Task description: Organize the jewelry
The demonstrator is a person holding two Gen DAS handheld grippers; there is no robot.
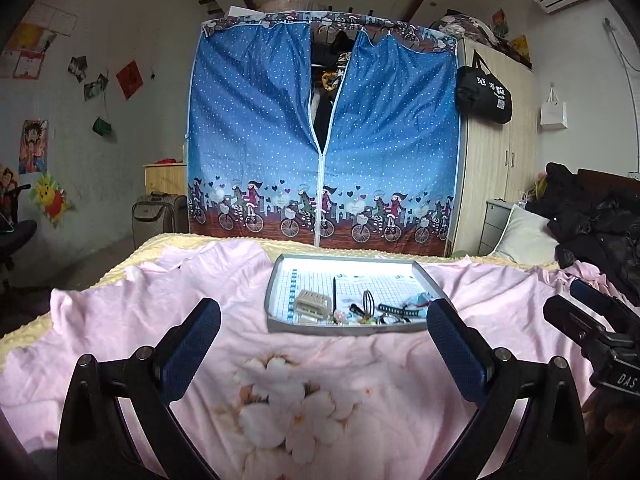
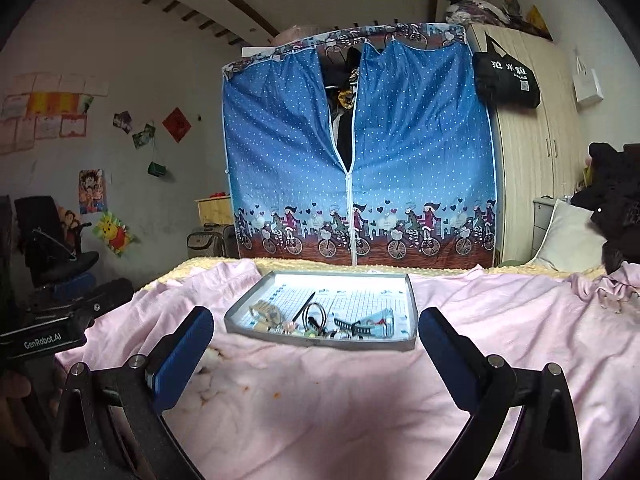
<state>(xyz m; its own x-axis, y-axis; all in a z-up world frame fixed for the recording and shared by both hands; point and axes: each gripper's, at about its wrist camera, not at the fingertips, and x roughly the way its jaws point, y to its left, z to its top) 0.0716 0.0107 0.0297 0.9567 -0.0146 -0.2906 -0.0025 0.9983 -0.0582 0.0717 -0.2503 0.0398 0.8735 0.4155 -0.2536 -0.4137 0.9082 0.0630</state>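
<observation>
Gaping left tool [image 1: 324, 332], tray [image 1: 280, 280] crosswise beyond

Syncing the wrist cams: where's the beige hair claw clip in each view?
Left wrist: beige hair claw clip in the tray's near-left part, centre frame.
Right wrist: clip at the tray's left side, left of centre.
Shared landmark: blue polka-dot wardrobe behind the bed.

Home bedroom: bed [image 1: 200, 280]; fabric wardrobe [image 1: 320, 140]; wall posters [image 1: 34, 146].
</observation>
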